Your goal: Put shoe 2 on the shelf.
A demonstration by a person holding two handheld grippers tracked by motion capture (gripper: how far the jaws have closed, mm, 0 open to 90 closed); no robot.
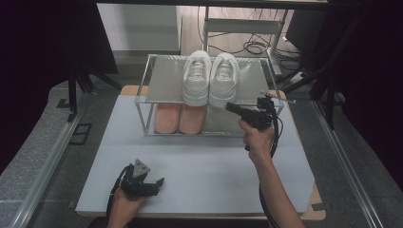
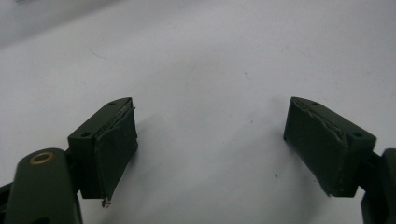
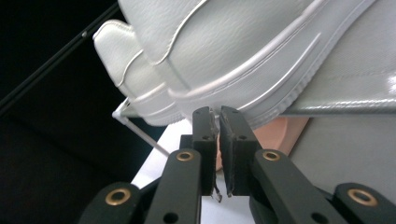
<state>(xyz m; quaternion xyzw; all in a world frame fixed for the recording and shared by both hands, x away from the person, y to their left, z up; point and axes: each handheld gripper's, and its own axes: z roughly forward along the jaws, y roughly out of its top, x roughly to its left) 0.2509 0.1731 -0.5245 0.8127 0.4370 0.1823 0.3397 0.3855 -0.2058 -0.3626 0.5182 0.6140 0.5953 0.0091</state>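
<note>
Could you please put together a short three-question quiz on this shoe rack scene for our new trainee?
1. True or false: the white shoes stand on the rack's top shelf.
2. Which gripper has its jaws wide apart? A. the left gripper B. the right gripper C. both
3. Fill in: the pair on the lower shelf, under the white shoes, is ____ in colour.

Key
1. True. They sit side by side on the top shelf.
2. A. The left gripper rests open on the table; the right one's jaws are almost together at the heel of a white shoe, with nothing between them.
3. Pink: the pink shoes.
</note>
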